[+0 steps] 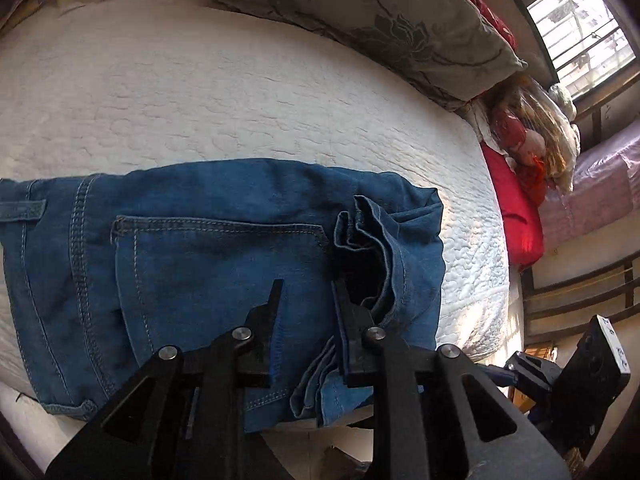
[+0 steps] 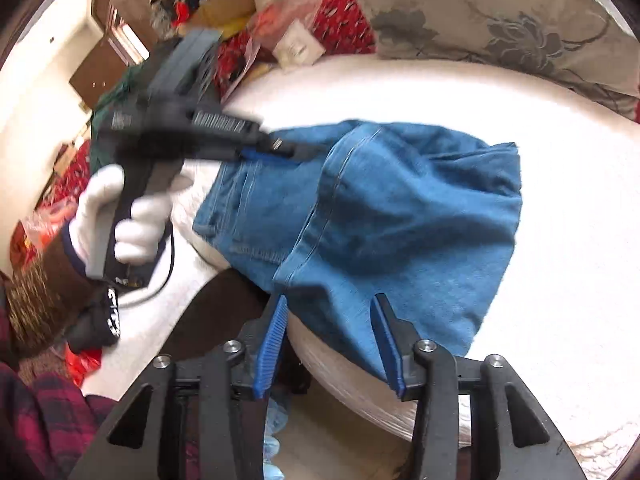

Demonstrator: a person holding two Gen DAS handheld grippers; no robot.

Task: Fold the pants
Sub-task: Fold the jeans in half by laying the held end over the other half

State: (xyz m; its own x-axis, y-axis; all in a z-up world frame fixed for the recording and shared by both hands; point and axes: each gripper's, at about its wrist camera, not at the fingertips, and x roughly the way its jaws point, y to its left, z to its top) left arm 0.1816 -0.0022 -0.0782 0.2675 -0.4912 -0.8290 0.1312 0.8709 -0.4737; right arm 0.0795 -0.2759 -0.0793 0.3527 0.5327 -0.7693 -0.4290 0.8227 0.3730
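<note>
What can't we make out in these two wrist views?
- Jeans: waistband end cut off by the left wrist view's left edge.
- Left gripper: open; one finger sits against the bunched hems, contact unclear.
- Left gripper in the right wrist view: motion-blurred.
- Right gripper: open, jeans edge passes behind it.

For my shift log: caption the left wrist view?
Left tongs open over folded blue jeans on a white quilted bed.
</note>
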